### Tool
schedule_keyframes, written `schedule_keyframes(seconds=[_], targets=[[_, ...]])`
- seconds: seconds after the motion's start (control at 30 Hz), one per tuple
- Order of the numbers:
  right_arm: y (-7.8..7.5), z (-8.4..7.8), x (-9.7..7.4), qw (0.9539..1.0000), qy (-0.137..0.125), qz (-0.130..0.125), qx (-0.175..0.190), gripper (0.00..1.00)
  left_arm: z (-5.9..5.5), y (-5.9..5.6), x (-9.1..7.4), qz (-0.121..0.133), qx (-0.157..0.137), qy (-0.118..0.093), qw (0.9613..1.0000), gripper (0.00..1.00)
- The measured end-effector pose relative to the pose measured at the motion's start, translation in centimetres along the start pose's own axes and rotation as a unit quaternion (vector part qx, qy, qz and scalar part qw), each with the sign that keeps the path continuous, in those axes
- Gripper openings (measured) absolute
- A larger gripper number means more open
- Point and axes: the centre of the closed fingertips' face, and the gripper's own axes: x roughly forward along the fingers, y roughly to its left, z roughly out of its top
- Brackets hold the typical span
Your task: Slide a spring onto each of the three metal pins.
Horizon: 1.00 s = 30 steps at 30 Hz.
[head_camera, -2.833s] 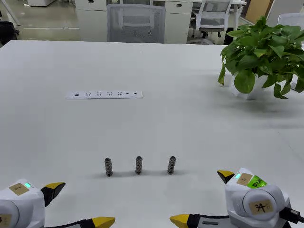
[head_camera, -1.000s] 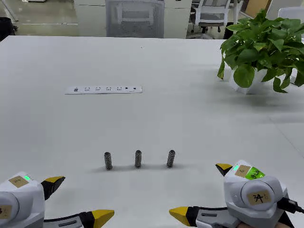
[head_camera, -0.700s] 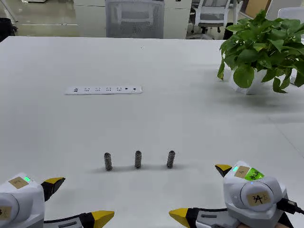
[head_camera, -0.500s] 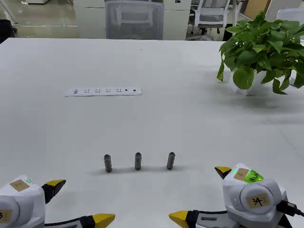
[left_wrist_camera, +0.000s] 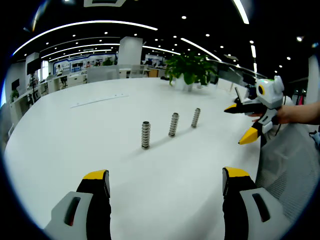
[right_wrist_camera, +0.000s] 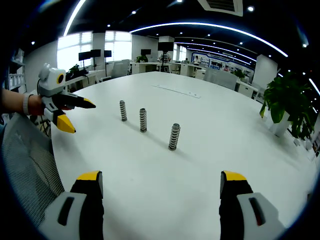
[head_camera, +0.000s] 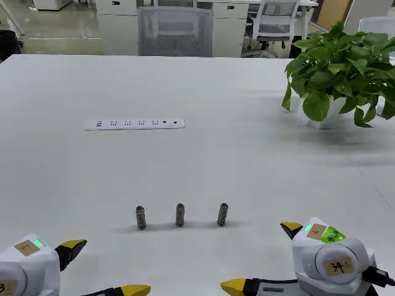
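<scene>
**Q:** Where are the two tongs?

**A:** Both sit low at the near edge of the white worktop (head_camera: 247, 154). In the head view the left tongs (head_camera: 103, 267) are at the bottom left and the right tongs (head_camera: 262, 256) at the bottom right, each angled inward towards the other. Both have their yellow-tipped jaws spread wide apart, with nothing between them.

**Q:** How are the hands posed?

**A:** In the left gripper view the right hand (left_wrist_camera: 289, 114) comes in from the side, wrapped round the back of its tongs. It holds them above the worktop. In the right gripper view the left hand (right_wrist_camera: 34, 105) does the same from the opposite side.

**Q:** And the springs?

**A:** Three stand upright in a short row on the worktop, ahead of the tongs and between them. They are the left spring (head_camera: 141, 217), the middle spring (head_camera: 179, 214) and the right spring (head_camera: 223, 214), each apart from the next. Neither pair of tongs touches them. Whether a pin runs inside each coil cannot be made out.

**Q:** Anything else?

**A:** A white power strip (head_camera: 134, 124) lies flat farther back. A potted plant (head_camera: 336, 68) stands at the far right, and a grey office chair (head_camera: 175, 31) sits beyond the far edge.
</scene>
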Motion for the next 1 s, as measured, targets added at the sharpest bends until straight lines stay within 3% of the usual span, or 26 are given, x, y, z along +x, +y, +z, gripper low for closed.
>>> schedule_keyframes(seconds=[1.0], targets=[[-0.1, -0.01, 0.04, 1.0, 0.0, -0.001, -0.003, 0.99, 0.1, 0.34, -0.1, 0.003, -0.001, -0.002, 1.0, 0.95]])
